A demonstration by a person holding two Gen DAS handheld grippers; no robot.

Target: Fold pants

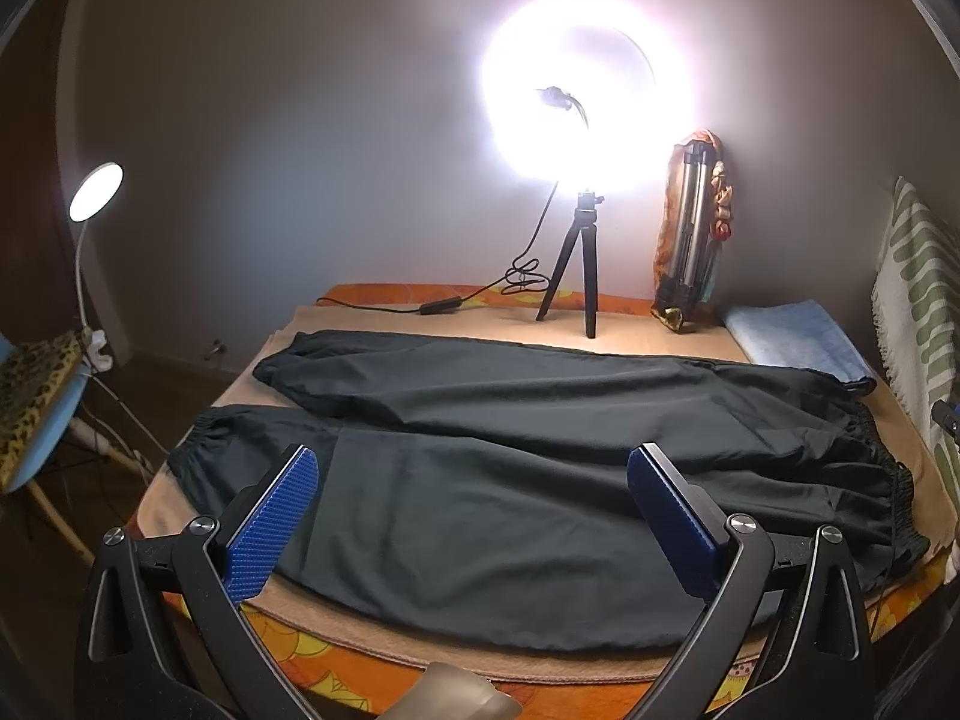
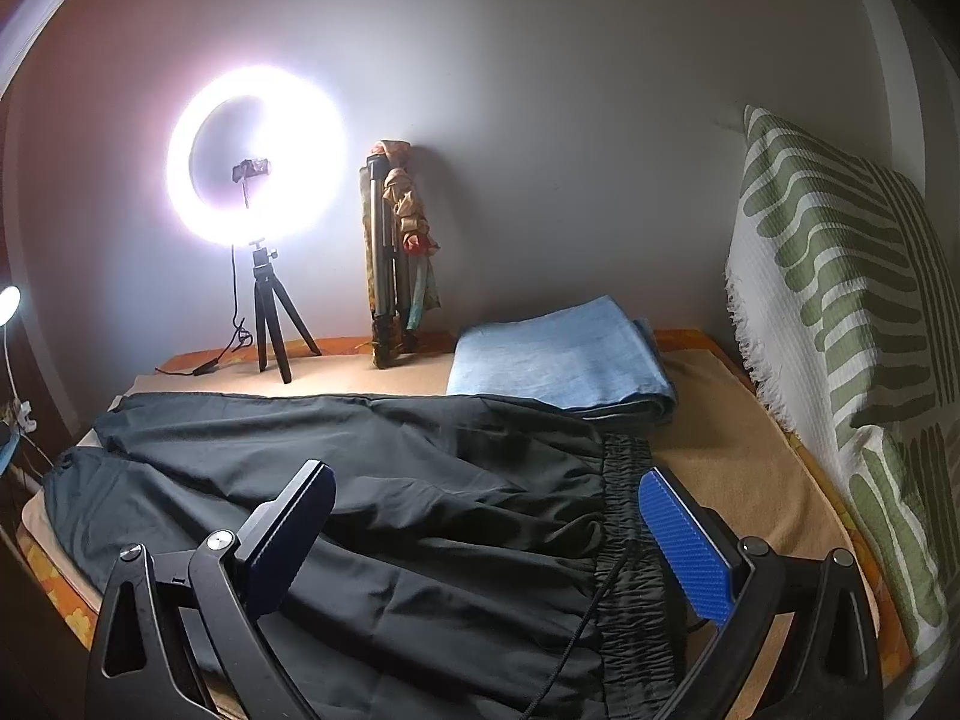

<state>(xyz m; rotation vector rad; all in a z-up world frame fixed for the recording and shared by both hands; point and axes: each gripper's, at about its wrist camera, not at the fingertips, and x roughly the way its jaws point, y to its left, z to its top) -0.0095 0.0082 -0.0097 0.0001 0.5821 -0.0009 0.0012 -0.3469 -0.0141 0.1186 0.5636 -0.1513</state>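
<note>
- Pants (image 1: 510,480), dark and unfolded, lie spread flat on a tan blanket (image 1: 630,336) across the bed, legs toward the left, elastic waistband (image 2: 630,540) toward the right.
- Left gripper (image 1: 474,516) hangs above the near leg, its blue pads (image 1: 270,528) spread wide, holding nothing.
- Right gripper (image 2: 486,540) hangs over the waistband end, also spread wide and holding nothing.
- A drawstring (image 2: 576,630) trails over the waistband.
- Behind the pants stand a lit ring light (image 2: 258,156) on a small tripod (image 2: 273,330) and a folded blue cloth (image 2: 558,354).
</note>
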